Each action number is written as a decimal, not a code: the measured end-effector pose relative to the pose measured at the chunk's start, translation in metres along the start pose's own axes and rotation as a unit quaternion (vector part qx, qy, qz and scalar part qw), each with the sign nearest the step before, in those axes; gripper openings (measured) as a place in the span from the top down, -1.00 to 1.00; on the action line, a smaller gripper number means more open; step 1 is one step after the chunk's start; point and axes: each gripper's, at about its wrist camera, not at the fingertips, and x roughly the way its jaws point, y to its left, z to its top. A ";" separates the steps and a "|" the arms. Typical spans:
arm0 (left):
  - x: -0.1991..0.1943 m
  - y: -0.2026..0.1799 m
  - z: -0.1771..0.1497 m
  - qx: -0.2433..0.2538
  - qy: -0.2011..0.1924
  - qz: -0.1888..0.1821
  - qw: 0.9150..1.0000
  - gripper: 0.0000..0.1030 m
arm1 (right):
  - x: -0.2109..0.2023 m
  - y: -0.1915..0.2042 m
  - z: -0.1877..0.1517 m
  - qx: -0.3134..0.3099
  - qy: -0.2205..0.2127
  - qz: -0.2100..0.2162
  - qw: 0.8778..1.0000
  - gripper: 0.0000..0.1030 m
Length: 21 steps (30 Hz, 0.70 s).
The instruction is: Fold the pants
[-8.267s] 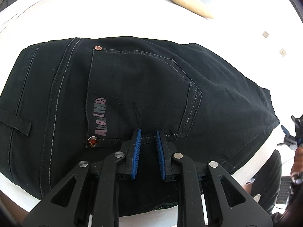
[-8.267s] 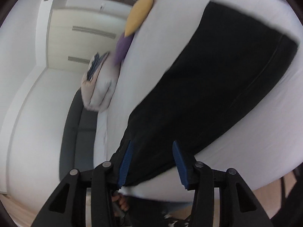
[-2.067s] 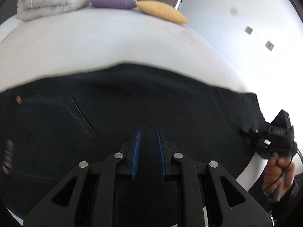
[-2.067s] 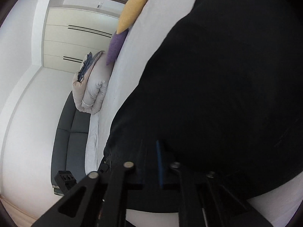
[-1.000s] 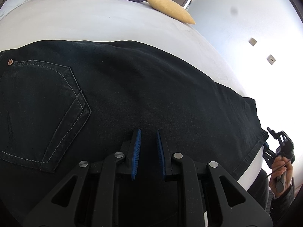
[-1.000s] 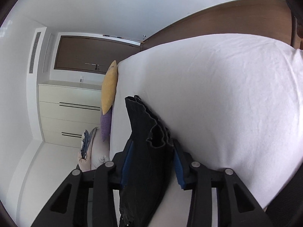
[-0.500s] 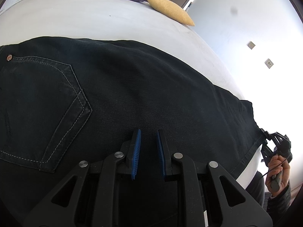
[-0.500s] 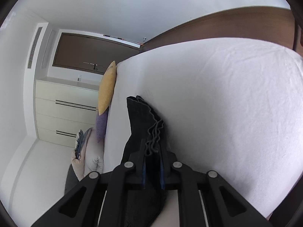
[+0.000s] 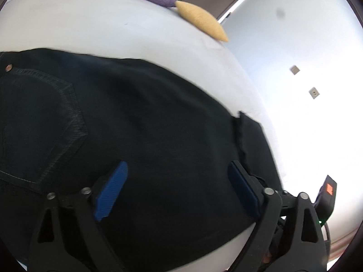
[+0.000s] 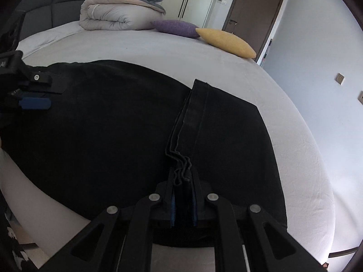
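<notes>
Black jeans [image 9: 147,117] lie flat across a white bed [image 9: 90,29], the back pocket [image 9: 45,117] at the left. My left gripper [image 9: 179,181] hovers low over the middle of them. Its jaws are opening wide, and its blue pads [image 9: 111,190] press on nothing. My right gripper [image 10: 183,195] is shut on the bunched leg hems [image 10: 181,170]. It holds them over the jeans [image 10: 102,117], so the leg end lies doubled back with its hem edge [image 10: 195,113] running across the cloth. From the right wrist, the left gripper [image 10: 48,90] shows at the far left.
A folded duvet [image 10: 118,13], a purple pillow [image 10: 174,28] and a yellow pillow [image 10: 226,42] lie at the far side of the bed. Behind them are a dark headboard [image 10: 56,6], wardrobes and a brown door [image 10: 251,11]. The near bed edge [image 10: 45,208] curves below the jeans.
The left gripper's jaws have gone from shut to wide open. The right gripper closed on the leg hems and has carried them over onto the jeans, towards the left gripper.
</notes>
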 end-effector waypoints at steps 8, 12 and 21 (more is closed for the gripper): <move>0.027 -0.024 0.010 -0.055 0.066 -0.108 0.990 -0.76 | -0.032 0.027 0.005 -0.051 -0.050 -0.031 0.997 0.77; 0.039 -0.036 0.022 -0.060 0.086 -0.129 0.986 -0.76 | -0.047 0.045 0.010 -0.077 -0.066 -0.035 0.994 0.77; 0.049 -0.036 0.046 -0.027 0.134 -0.082 0.987 0.26 | -0.066 0.102 0.019 -0.141 -0.084 0.003 0.986 0.77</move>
